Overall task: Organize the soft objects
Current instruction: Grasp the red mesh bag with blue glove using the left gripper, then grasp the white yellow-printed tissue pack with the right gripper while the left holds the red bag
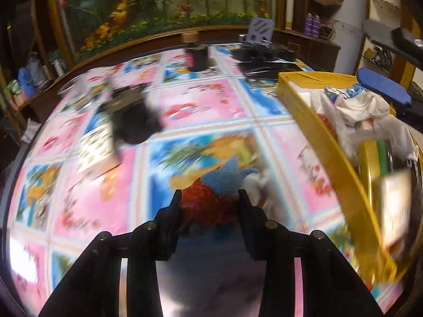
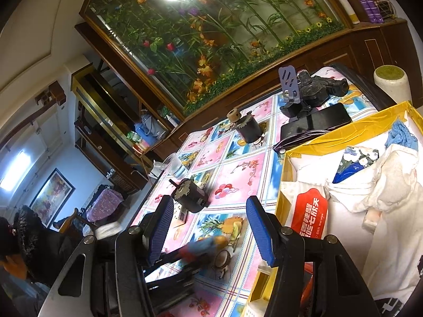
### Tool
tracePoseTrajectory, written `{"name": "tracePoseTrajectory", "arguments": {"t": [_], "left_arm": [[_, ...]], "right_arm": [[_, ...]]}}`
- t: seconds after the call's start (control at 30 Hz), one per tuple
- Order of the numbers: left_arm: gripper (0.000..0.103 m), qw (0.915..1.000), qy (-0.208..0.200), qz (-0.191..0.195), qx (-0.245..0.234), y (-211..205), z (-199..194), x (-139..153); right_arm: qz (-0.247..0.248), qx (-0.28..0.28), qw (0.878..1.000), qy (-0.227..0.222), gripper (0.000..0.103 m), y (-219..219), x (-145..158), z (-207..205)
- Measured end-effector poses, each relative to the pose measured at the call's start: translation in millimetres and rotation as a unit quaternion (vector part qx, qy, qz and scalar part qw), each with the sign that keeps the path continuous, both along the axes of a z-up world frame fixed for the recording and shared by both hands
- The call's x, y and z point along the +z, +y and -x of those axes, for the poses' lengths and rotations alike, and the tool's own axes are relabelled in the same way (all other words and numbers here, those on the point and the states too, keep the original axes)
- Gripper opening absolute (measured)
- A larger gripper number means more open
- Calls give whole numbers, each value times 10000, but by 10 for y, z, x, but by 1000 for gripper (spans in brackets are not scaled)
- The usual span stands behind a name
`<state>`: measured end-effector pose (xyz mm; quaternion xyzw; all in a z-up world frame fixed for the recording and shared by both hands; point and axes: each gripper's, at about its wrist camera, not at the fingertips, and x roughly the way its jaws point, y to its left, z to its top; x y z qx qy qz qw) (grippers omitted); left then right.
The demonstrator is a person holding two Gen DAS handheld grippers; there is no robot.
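Your left gripper (image 1: 210, 198) clenches a blurred soft toy (image 1: 216, 192), orange-red with a blue tuft, above the near tablecloth (image 1: 206, 100); your right gripper (image 2: 210, 227) hangs released beside the yellow box (image 2: 286, 182).

Only the red wet-wipe pack (image 2: 309, 214) in the yellow box (image 2: 280, 200) reads: "Wet wipe" in small white print beside large Chinese characters.

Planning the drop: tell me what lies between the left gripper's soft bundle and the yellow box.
Only bare tablecloth separates the red-and-blue bundle from the yellow box, in the left wrist view.
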<state>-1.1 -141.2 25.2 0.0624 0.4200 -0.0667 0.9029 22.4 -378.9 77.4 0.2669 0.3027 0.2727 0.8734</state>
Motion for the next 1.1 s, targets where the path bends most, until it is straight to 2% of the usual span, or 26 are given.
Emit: {"name": "tracePoseTrajectory", "arguments": {"t": [0.07, 0.13, 0.2, 0.27, 0.33, 0.4, 0.47, 0.53, 0.67, 0.73, 0.87, 0.93, 1.1], "left_arm": [[38, 9993, -70, 123, 345, 302, 201, 28], [38, 9959, -260, 25, 868, 641, 367, 54], [38, 9899, -430, 32, 1347, 961, 446, 66], [39, 9809, -434, 134, 1891, 1284, 451, 64], [39, 9713, -433, 624, 2255, 1563, 465, 57], [39, 9641, -540, 849, 2457, 1676, 493, 76], [39, 9625, -690, 916, 2458, 1690, 539, 107], [39, 9591, -886, 1019, 2488, 1723, 621, 147], [39, 9514, -1106, 1156, 2633, 1798, 710, 182], [39, 9511, -1164, 1151, 2618, 1786, 733, 200], [39, 9493, -1245, 1225, 2614, 1808, 765, 213], [39, 9492, -1256, 1268, 2590, 1815, 773, 211], [39, 9509, -1258, 1310, 2508, 1814, 767, 206]], "right_arm": [[71, 141, 9999, -13, 61, 65, 9, 13], [223, 373, 9990, -63, 61, 201, 7, 29], [444, 582, 9973, -60, 61, 375, 0, 44], [692, 717, 9950, -65, 61, 574, 8, 94], [844, 969, 9917, 15, 62, 840, 17, 147], [967, 1091, 9891, 221, 65, 1152, 29, 148], [1011, 1125, 9872, 509, 71, 1461, 10, 68], [1118, 1217, 9843, 621, 71, 1763, -38, -77], [1687, 1348, 9741, 671, 71, 2372, -237, -359], [1963, 1342, 9684, 757, 71, 2603, -364, -505], [2485, 1016, 9603, 753, 71, 2912, -549, -743], [2488, 1044, 9599, 762, 71, 2987, -585, -824], [2956, 873, 9469, 913, 71, 3179, -731, -1012]]}}
